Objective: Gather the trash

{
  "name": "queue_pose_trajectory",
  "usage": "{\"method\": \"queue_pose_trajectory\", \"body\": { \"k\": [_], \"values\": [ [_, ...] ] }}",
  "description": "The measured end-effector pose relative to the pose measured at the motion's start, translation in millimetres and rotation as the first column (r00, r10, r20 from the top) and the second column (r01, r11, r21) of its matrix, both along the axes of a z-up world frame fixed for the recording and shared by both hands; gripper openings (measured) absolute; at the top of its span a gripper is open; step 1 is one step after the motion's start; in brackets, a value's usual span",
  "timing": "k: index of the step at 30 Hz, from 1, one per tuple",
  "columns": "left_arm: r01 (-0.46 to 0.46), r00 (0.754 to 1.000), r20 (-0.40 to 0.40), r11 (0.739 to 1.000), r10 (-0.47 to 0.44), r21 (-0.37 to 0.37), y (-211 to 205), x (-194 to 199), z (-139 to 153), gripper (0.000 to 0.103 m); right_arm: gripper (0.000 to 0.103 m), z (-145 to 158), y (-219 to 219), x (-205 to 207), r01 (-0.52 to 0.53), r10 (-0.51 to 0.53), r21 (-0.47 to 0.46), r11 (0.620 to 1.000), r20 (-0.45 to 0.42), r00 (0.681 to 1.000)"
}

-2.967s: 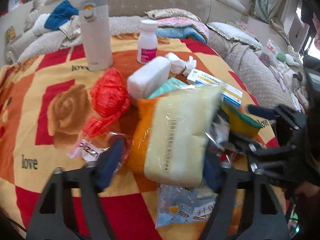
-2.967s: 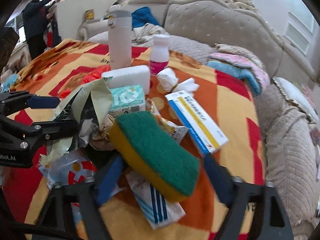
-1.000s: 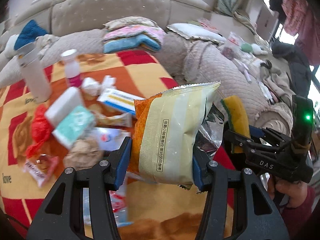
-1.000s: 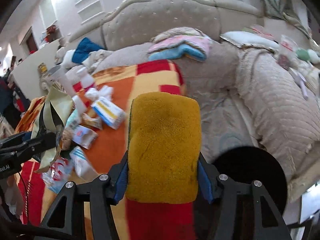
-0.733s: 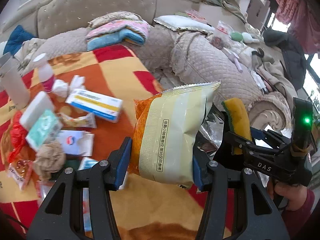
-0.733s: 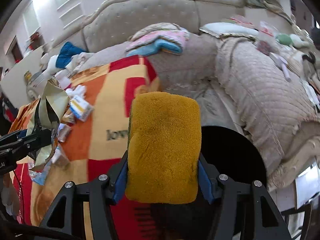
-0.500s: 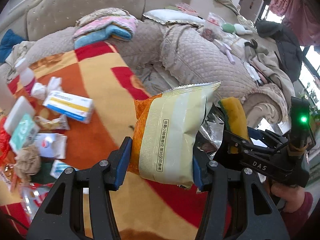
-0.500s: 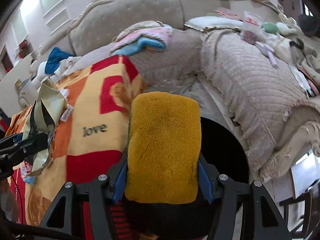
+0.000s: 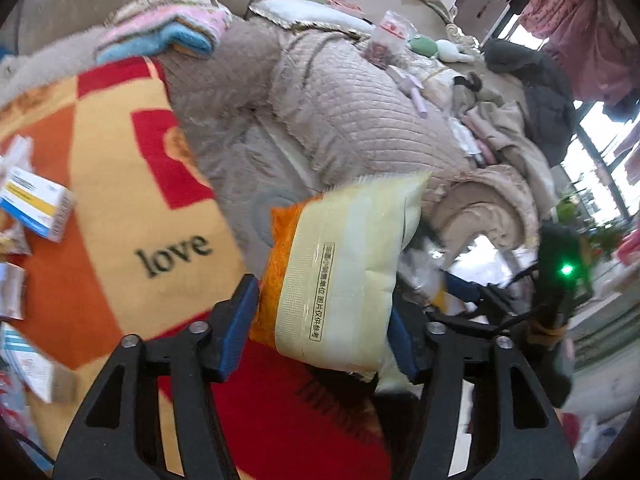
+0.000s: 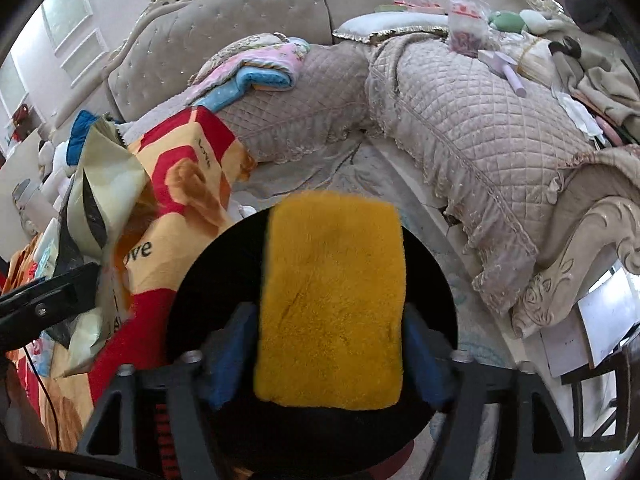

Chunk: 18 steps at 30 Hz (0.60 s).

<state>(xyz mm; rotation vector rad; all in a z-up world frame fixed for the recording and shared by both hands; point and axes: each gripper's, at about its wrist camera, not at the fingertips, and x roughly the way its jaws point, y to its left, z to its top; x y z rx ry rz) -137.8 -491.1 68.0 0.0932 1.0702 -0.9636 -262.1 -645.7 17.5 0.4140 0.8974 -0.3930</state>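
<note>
My left gripper (image 9: 320,328) is shut on a yellow and orange snack bag (image 9: 340,272) and holds it in the air past the blanket's right edge. My right gripper (image 10: 332,344) is shut on a yellow sponge (image 10: 332,304), held over the round black bin (image 10: 200,280) beside the table. The snack bag also shows in the right wrist view (image 10: 100,208), at the left of the bin. The right gripper appears in the left wrist view (image 9: 520,320) at the right, beyond the bag.
A red, orange and yellow blanket (image 9: 120,200) covers the table, with a blue and yellow box (image 9: 34,208) and several wrappers at its left. A beige quilted sofa (image 10: 460,120) curves behind and to the right, with folded towels (image 10: 256,68) and clothes on it.
Both grippers have swung right, away from the pile on the blanket. The sponge now hangs over the black bin, and the snack bag has come close beside it.
</note>
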Motion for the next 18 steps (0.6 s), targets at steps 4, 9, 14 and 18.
{"method": "queue_pose_trajectory", "body": {
  "k": [4,9,14,18],
  "values": [
    [-0.005,1.0,-0.031,1.0,0.005,-0.009,5,2,-1,0.066,0.08,1,-3,-1,0.02,-0.02,0.018,1.0,0.011,1.0],
    [-0.043,0.999,0.02,0.999,0.043,0.006,21,2,6,0.066,0.08,3,5,1,0.017,-0.017,0.008,1.0,0.0,1.0],
    [-0.082,0.993,0.089,0.996,0.08,0.027,38,3,8,0.066,0.08,4,10,0,0.067,-0.076,-0.112,0.991,-0.08,0.994],
    [-0.104,0.991,0.092,0.994,0.101,0.03,52,6,8,0.066,0.08,12,1,-8,0.119,-0.129,-0.128,0.985,-0.079,0.988]
  ]
}}
